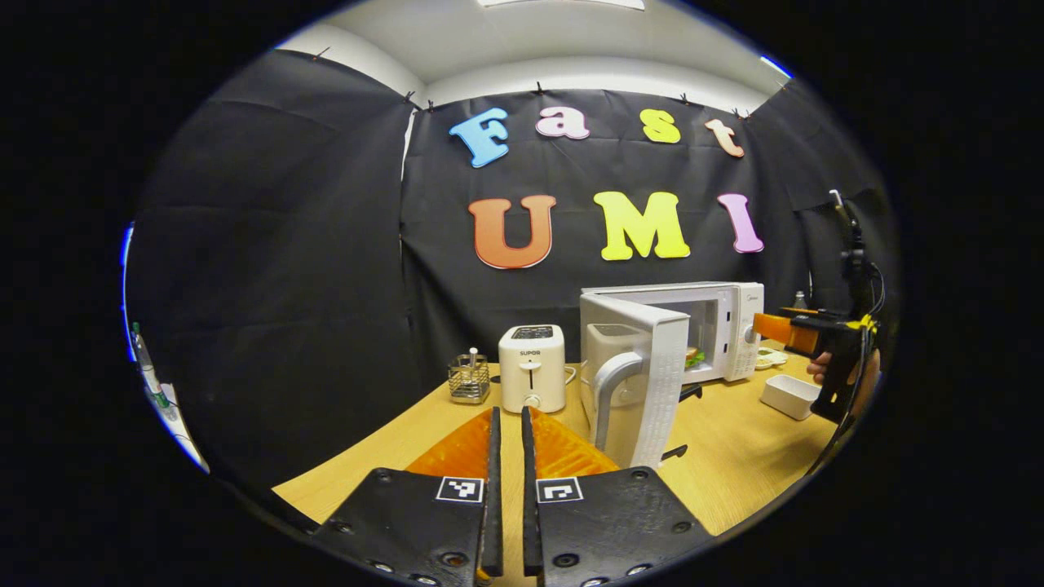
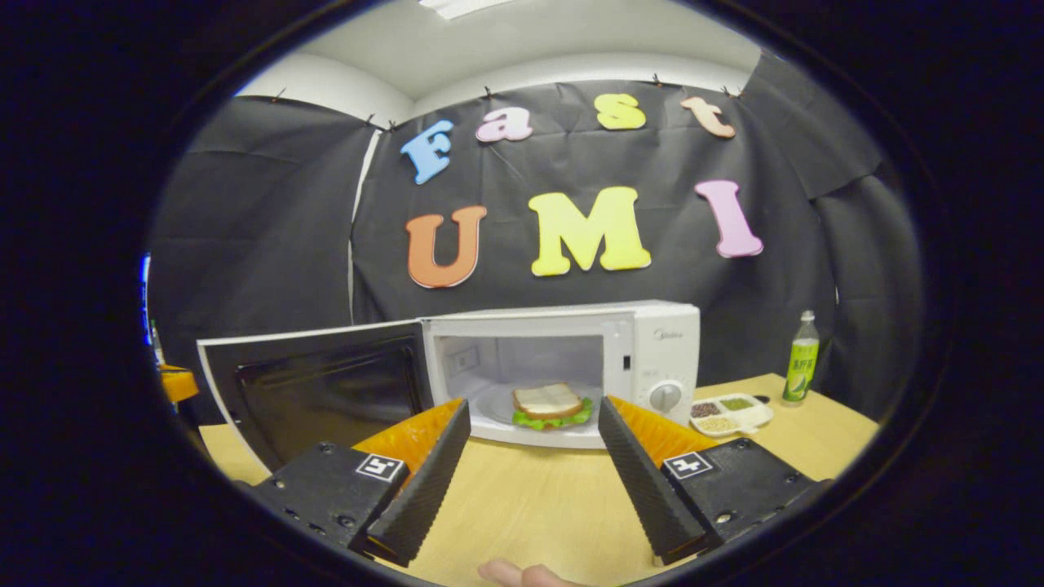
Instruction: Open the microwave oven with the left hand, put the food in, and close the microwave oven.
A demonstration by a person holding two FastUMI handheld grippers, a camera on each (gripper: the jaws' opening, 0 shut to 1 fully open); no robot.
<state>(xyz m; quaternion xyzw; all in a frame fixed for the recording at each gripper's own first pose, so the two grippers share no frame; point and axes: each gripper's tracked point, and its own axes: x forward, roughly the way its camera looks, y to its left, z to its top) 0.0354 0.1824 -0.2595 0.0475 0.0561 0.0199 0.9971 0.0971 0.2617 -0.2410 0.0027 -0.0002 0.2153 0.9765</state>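
Inside the microwave (image 2: 563, 367), toward the table's (image 2: 530, 505) back edge, the sandwich (image 2: 548, 405) already sits on the turntable, so I judge closing the door (image 1: 644, 383) is what remains. From my left gripper (image 1: 507, 456), fingers nearly together and holding nothing, the door stands swung wide just ahead and to the right, handle (image 1: 608, 391) upright and facing me. My right gripper (image 2: 530, 456) is spread wide, empty, facing the cavity. The left is nearer the door's free edge; a push rightward should swing it shut.
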